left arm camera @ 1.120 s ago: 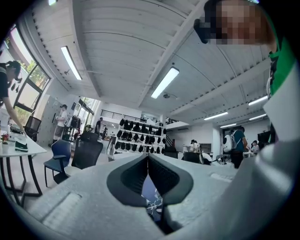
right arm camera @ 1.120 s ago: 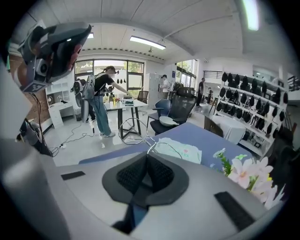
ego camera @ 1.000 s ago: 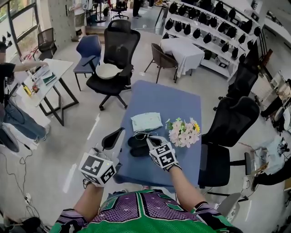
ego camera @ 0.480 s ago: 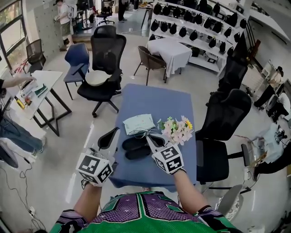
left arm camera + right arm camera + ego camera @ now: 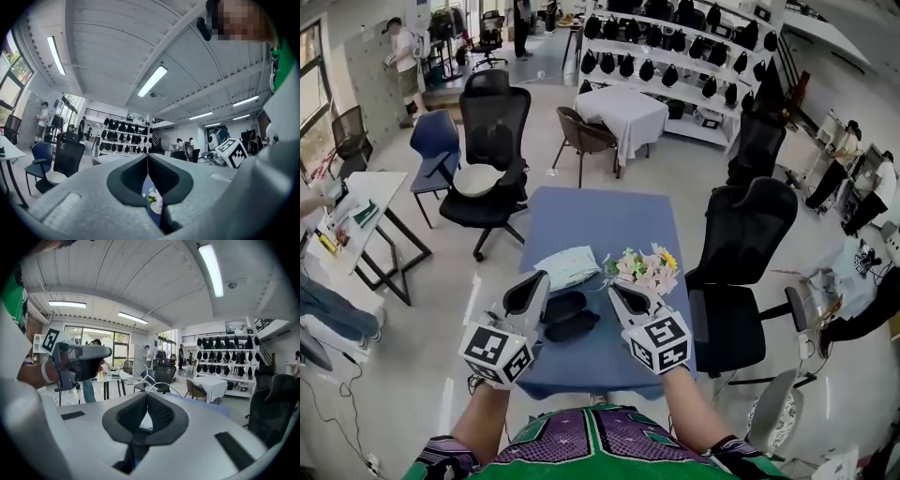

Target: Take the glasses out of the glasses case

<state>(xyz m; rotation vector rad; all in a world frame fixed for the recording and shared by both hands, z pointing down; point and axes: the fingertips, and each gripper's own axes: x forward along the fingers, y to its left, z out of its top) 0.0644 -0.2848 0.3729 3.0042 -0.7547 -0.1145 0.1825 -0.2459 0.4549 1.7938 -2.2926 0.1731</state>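
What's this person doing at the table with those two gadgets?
A person holds a gripper in each hand over a blue table. The right gripper is shut on thin wire-framed glasses and holds them up, clear of the open black case on the table. The left gripper is shut and empty, hovering beside the case. A cloth and flowers lie just beyond the case.

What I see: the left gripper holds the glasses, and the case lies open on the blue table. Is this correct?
Not quite: the right gripper holds the glasses, as the right gripper view shows; the left gripper is shut on nothing. The case does lie open on the blue table.
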